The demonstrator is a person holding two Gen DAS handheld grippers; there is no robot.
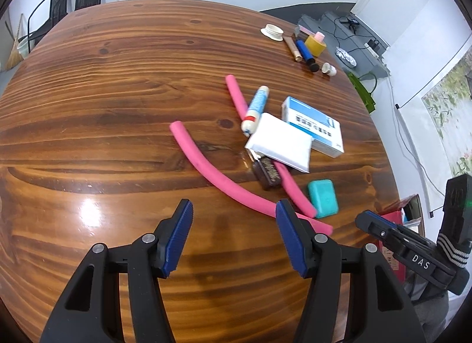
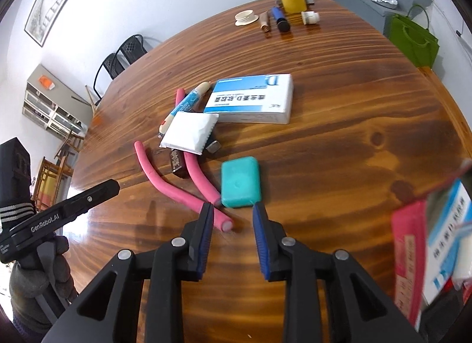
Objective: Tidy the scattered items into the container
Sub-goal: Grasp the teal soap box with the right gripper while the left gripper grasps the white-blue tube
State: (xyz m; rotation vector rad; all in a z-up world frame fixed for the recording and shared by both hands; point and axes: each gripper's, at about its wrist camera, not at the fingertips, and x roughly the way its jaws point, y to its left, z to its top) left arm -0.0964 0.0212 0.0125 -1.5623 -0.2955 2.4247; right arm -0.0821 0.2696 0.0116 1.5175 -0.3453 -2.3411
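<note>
Wooden bench point(image 2: 339, 151): carried the scattered lot. Red open container point(image 2: 410, 257), blurred, at the right edge just beside the right gripper. Two long pink foam rods point(image 2: 165, 186), long axes running away from the grippers, near ends at the right gripper's left pad. Teal rounded-rectangular soap-like block point(image 2: 240, 182): lay flat directly ahead of the right gripper point(image 2: 233, 217), which stood nearer to it, jaws narrowly parted, empty. Left gripper point(image 1: 234, 225): jaws about half open, empty, further left.

teal box point(image 2: 240, 182), pink foam tubes point(image 2: 177, 188), table point(image 2: 339, 142)
</note>
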